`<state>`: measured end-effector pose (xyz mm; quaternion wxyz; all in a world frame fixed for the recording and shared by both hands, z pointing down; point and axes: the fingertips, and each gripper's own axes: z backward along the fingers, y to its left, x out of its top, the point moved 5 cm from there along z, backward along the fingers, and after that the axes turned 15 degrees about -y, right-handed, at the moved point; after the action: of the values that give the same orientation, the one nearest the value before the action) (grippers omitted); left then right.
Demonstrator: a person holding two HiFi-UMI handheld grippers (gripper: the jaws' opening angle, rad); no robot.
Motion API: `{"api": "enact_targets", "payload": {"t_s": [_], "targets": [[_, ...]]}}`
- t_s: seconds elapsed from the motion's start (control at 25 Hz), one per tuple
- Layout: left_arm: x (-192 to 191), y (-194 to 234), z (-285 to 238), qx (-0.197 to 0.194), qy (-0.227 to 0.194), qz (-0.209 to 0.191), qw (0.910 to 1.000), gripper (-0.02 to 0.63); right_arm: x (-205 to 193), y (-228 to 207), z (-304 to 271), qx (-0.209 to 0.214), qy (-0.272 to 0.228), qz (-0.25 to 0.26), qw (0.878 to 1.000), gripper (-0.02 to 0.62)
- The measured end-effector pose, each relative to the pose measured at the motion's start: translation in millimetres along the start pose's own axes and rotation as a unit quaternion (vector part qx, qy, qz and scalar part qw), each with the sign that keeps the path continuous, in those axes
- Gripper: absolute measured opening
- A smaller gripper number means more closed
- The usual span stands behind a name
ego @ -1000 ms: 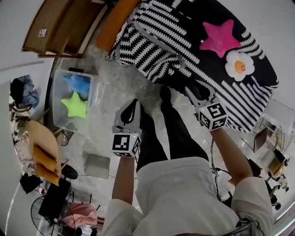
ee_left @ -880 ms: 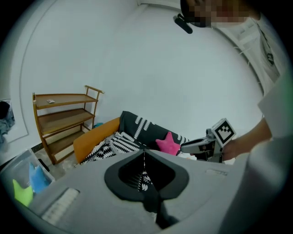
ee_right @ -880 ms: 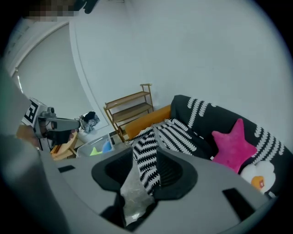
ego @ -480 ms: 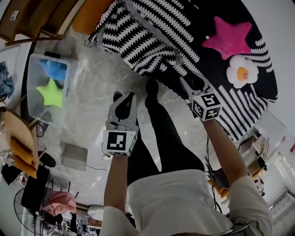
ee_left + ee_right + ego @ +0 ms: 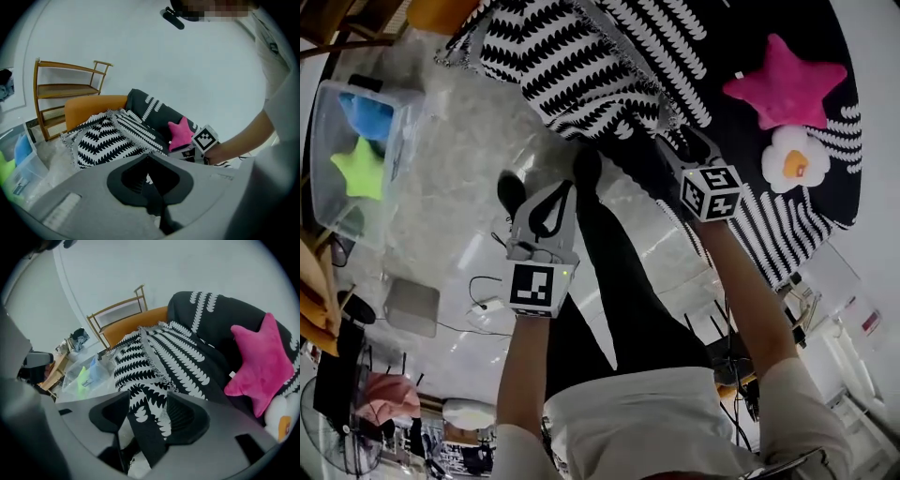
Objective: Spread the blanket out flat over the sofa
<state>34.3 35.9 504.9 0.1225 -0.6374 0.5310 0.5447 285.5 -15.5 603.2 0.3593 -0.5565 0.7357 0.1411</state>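
Blanket (image 5: 581,66), black and white zigzag weave with a fringed edge, lies over the sofa (image 5: 91,107). It is bunched in a doubled fold toward the orange arm end, and its front edge hangs down to the floor (image 5: 459,169). Only writing: a small white tag on the pink star cushion (image 5: 262,366), print too small to read. The cubes on my claws carry black-and-white square markers. My right gripper (image 5: 149,397) is released. Its jaws have just been opening, and a hanging strip of the blanket's edge runs between them with a gap at the left pad. My left gripper (image 5: 149,158) is clenched, tips together, nothing in it, held off the sofa front above the floor. A white flower cushion (image 5: 794,161) sits just beside the star on the spread part. The floor is pale, glossy stone, with open room between the sofa front and a clear bin (image 5: 337,103) holding a green star. A grey box (image 5: 411,307) and a cable lie near my legs (image 5: 619,281). A wooden shelf (image 5: 65,93) stands against the white wall (image 5: 187,70), beside the orange arm.
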Motion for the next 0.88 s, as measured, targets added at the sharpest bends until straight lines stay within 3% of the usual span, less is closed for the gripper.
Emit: {"api": "enact_targets", "payload": {"t_s": [0.4,0.64,0.68,0.76,0.8,0.88], "targets": [[-46,7,-13,0.022,0.012,0.02,0.9995,0.018,-59,-37,-56,-0.015,0.048,-0.006,0.999,0.368],[-51,20,-12,0.027,0.011,0.03,0.9991,0.018,-70,-41,-88,-0.026,0.075,0.018,0.997,0.364],[-53,23,-11,0.028,0.011,0.031,0.9991,0.018,-70,-39,-92,-0.028,0.077,0.026,0.996,0.318],[-57,30,-10,0.03,0.011,0.033,0.9989,0.018,-67,-36,-96,-0.038,0.068,0.043,0.996,0.082],[-60,33,-8,0.031,0.012,0.034,0.9989,0.018,-66,-34,-97,-0.04,0.062,0.047,0.996,0.029],[-63,39,-3,0.032,0.013,0.035,0.9988,0.018,-61,-27,-97,-0.037,0.054,0.043,0.997,0.023]]}}
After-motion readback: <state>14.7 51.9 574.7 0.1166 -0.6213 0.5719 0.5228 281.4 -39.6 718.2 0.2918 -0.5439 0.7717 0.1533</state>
